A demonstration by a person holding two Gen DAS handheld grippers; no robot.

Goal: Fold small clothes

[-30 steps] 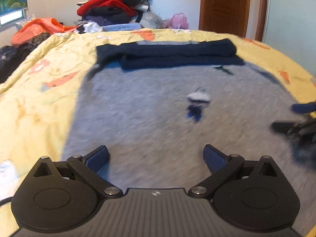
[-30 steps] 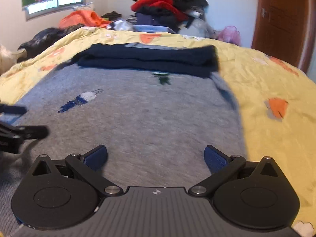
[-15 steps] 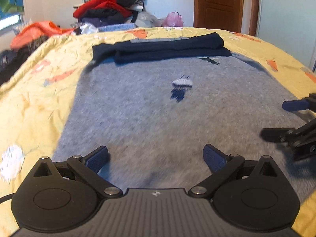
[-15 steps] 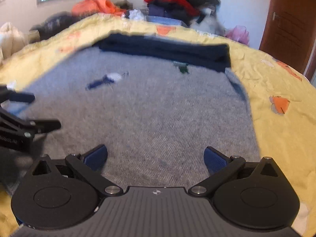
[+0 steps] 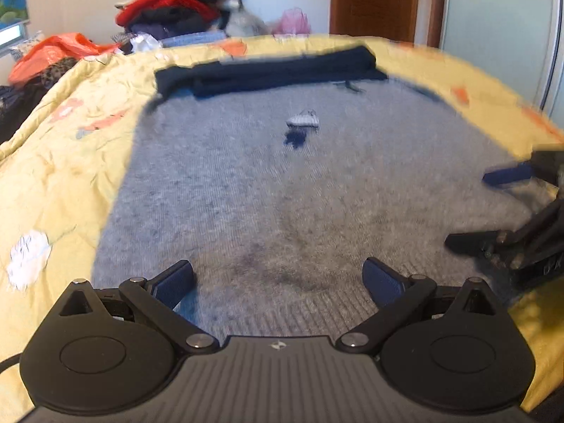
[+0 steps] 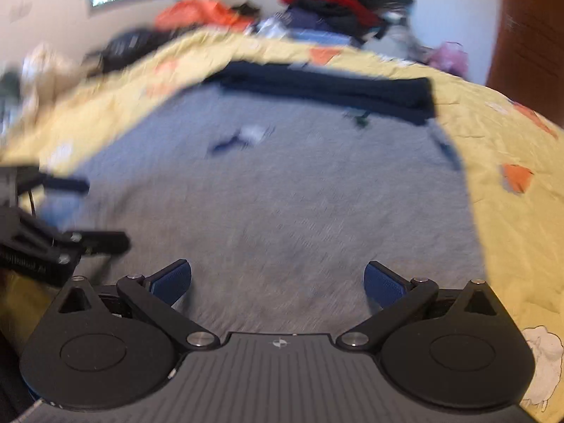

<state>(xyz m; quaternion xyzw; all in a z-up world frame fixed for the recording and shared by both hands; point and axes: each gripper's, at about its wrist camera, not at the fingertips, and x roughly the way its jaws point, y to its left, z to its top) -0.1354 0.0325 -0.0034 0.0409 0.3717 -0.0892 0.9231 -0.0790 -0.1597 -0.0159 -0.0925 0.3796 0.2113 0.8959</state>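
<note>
A grey knit sweater (image 5: 282, 190) (image 6: 282, 194) lies flat on the yellow bedspread (image 5: 63, 148) (image 6: 511, 134), small blue and white motifs on it. Its navy sleeves (image 5: 268, 74) (image 6: 328, 88) are folded across the far end. My left gripper (image 5: 280, 278) is open, low over the sweater's near hem, nothing between its blue pads. My right gripper (image 6: 278, 278) is open too, over the hem further right, and shows at the right edge of the left wrist view (image 5: 493, 208). The left gripper appears at the left edge of the right wrist view (image 6: 84, 211).
A heap of red, black and dark clothes (image 5: 176, 7) (image 6: 338, 3) is piled beyond the bed by the wall. Orange fabric (image 5: 56, 49) lies at the far left. A brown door (image 5: 373, 0) and a pale wardrobe panel (image 5: 493, 28) stand at the back right.
Both grippers have pulled back toward the near hem and stayed open. The sweater has not moved.
</note>
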